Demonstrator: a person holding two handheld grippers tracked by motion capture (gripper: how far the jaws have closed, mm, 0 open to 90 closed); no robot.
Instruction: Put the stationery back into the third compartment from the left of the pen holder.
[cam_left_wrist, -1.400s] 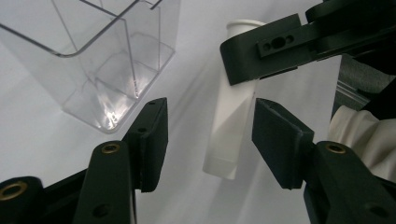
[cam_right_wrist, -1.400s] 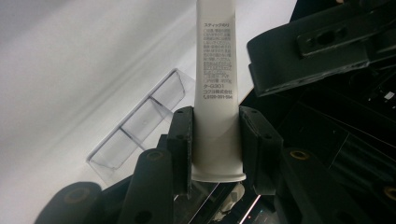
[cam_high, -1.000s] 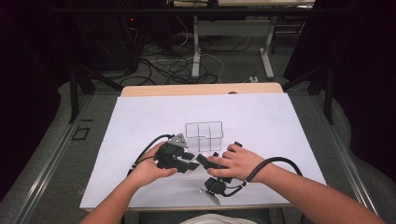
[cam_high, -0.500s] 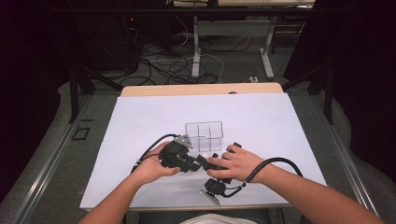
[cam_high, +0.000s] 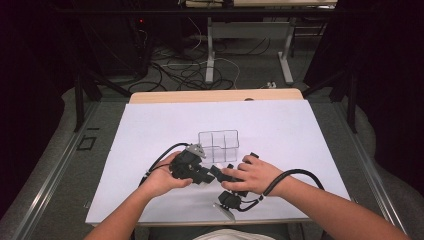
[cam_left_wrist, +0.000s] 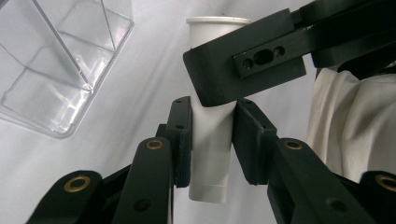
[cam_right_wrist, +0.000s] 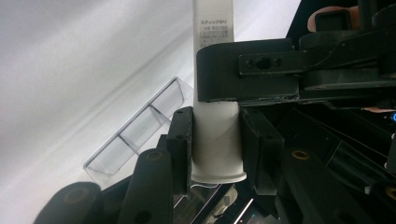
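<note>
Glue stick (cam_left_wrist: 212, 116) held above the table's near edge: right claw (cam_right_wrist: 215, 144) clamped on its wide end, left claw (cam_left_wrist: 210, 140) just closed on the body. Risk: uneven pull w/ both gripping, stick slips or twists out.

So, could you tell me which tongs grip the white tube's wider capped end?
The right tongs; the left tongs clamp the white tube at its narrower end.

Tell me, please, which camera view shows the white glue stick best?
The left gripper view: the white glue stick runs nearly end to end between that gripper's jaws. The right gripper view shows its wide end and printed label; in the high view, hands cover it.
</note>
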